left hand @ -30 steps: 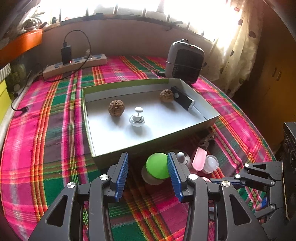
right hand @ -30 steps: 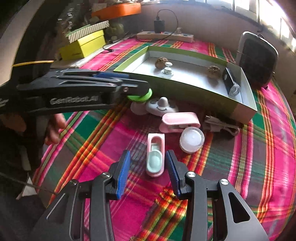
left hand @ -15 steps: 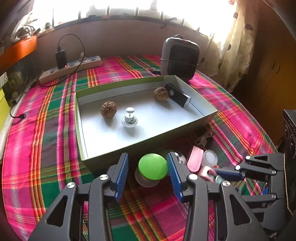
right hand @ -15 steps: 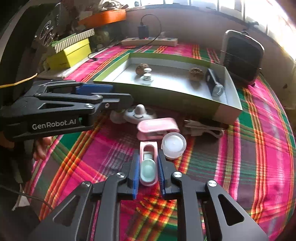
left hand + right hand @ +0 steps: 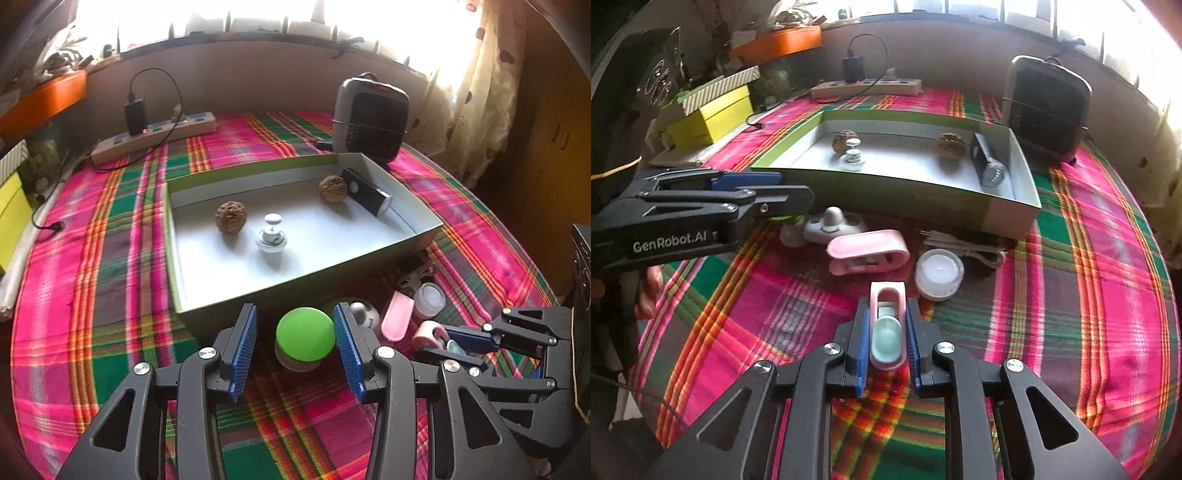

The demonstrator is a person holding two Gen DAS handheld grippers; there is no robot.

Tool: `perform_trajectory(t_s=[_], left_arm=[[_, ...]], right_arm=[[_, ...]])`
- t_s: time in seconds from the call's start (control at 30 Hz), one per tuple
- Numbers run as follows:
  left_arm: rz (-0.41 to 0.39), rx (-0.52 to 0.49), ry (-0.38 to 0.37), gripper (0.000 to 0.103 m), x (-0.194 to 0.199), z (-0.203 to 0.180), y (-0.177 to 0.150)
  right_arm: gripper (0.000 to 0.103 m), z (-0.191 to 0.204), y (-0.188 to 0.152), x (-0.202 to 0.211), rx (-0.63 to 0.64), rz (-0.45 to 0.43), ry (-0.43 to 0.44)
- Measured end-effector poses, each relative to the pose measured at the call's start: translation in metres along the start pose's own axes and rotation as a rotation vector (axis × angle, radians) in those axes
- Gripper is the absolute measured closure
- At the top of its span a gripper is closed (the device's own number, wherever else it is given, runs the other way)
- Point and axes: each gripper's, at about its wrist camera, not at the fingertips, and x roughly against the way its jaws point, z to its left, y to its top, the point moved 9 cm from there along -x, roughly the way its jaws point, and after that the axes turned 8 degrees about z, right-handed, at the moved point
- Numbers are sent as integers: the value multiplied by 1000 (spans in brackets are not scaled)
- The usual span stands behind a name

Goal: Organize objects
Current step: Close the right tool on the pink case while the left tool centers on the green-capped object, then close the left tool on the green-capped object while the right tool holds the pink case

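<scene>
Right wrist view: right gripper [image 5: 887, 343] clamps the pink clip [image 5: 887, 325] between its pads.

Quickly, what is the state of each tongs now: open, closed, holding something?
Left tongs: open, around the green-lid jar, not gripping.
Right tongs: closed on the pink clip.

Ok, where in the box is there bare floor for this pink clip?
Bare floor in the box: the near half, in front of the metal knob, and between the knob and the right walnut. Crowded: the far right corner, walnut against the black device.
</scene>
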Motion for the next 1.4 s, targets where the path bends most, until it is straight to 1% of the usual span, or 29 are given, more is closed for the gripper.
perform_trajectory(t_s=[0.17, 0.37, 0.47, 0.63, 0.83, 0.93, 1.1, 1.17, 1.3, 1.4], left_arm=[[0, 3, 25, 62, 3, 3, -2], [18, -12, 49, 62, 0, -4, -4], [20, 0, 43, 62, -2, -5, -2], [20, 9, 67, 62, -2, -4, -1], [14, -1, 91, 62, 6, -4, -6], [15, 14, 103, 62, 7, 1, -8], [16, 31, 64, 62, 5, -5, -6], [20, 24, 67, 62, 1, -9, -5], [42, 42, 85, 62, -9, -7, -6], [43, 51, 91, 62, -10, -5, -8]], right_arm=[[85, 3, 0, 0, 8, -4, 17], [85, 3, -1, 0, 9, -8, 32], [85, 3, -1, 0, 11, -11, 39], [85, 2, -1, 0, 13, -13, 46], [85, 2, -1, 1, 16, -17, 59], [85, 2, -1, 1, 18, -19, 65], [85, 2, -1, 1, 19, -21, 72], [85, 2, -1, 1, 20, -21, 71], [85, 2, -2, 2, 22, -20, 70], [85, 2, -2, 2, 22, -19, 70]])
